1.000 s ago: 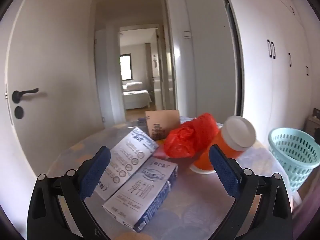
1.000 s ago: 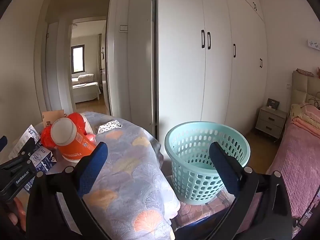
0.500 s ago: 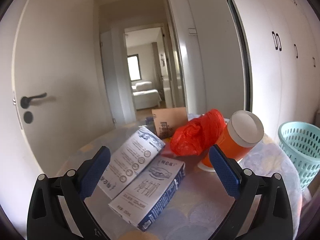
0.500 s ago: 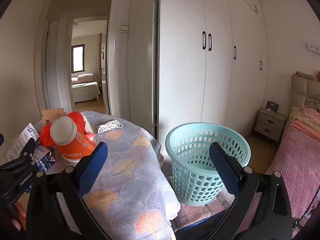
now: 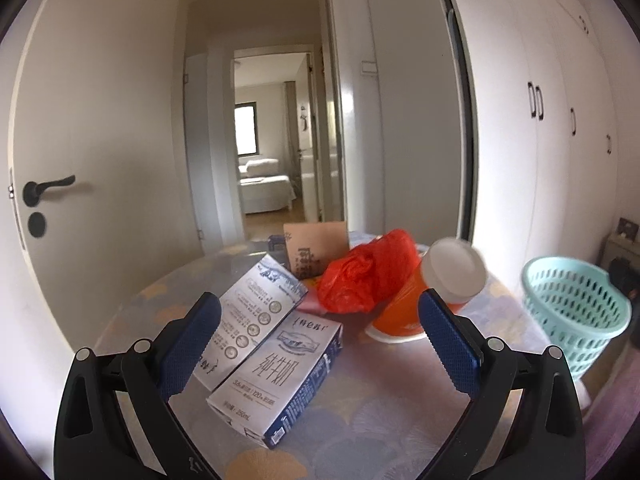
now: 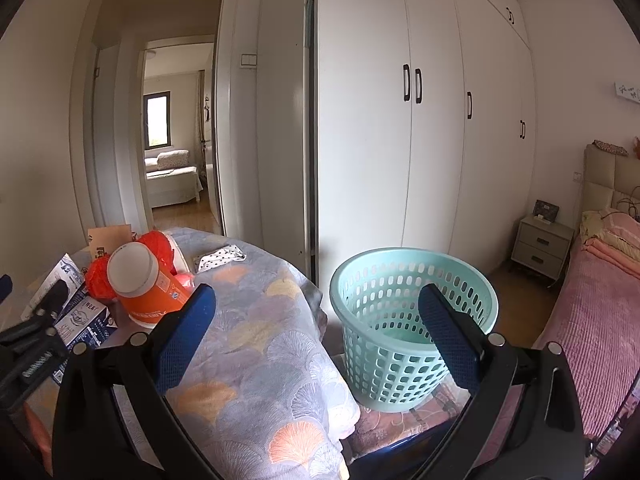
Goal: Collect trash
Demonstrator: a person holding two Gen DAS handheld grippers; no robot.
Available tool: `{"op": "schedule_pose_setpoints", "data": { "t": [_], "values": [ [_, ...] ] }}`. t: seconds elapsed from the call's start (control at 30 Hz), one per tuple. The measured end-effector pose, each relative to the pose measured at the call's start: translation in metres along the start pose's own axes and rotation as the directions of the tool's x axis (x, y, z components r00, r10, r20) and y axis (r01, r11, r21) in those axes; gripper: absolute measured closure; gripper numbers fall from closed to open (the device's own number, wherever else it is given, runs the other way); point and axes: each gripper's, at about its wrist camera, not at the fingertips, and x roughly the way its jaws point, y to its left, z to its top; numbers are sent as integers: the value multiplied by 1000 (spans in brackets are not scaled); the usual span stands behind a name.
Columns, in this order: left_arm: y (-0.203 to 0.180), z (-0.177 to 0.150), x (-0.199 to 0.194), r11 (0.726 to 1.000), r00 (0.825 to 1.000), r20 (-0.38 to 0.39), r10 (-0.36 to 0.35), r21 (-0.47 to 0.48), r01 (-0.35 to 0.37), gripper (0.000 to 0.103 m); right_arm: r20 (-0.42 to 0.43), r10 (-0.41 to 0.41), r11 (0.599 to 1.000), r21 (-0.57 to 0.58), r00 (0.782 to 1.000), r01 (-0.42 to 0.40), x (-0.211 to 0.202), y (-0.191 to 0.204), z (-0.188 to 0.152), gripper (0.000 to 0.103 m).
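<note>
Trash lies on a table with a patterned cloth: two white and blue milk cartons, a crumpled red plastic bag, a tipped orange cup with a white lid and a brown paper bag. My left gripper is open and empty, just short of the near carton. My right gripper is open and empty above the table edge, with the teal mesh basket beyond it. The cup and a crumpled white dotted scrap show in the right wrist view.
The basket stands on a low seat to the right of the table. White wardrobe doors fill the wall behind. A bed with pink covers and a nightstand are at right. An open doorway is behind the table.
The left gripper has drifted slightly over the table, so the cartons now sit a little closer and more central. The right gripper has barely moved. Both stay open.
</note>
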Motion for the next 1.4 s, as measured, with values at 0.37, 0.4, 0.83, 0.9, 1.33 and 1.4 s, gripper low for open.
{"op": "schedule_pose_setpoints", "data": {
  "t": [0.37,0.4,0.83,0.9,1.33,1.4],
  "values": [
    [11,3,-6,1000,1000,-9,-5,-19,4,7,-19,0,1000,19,1000,1,-4,-2,0,7],
    [13,4,-6,1000,1000,-8,-5,-25,5,7,-19,-3,1000,24,1000,4,-4,-3,0,7],
    [36,10,-10,999,1000,-3,25,-36,-25,7,-25,-2,1000,16,1000,2,-5,1,0,7],
    [40,10,-11,999,1000,-5,24,-43,-24,7,-23,-6,1000,3,1000,6,-6,4,0,7],
    [66,10,-9,994,997,-23,68,-88,-70,7,-21,26,998,-57,999,-27,-6,25,0,7],
    [70,9,-8,994,997,-29,67,-90,-70,7,-19,31,997,-66,999,-32,-6,29,0,7]
  ]
}}
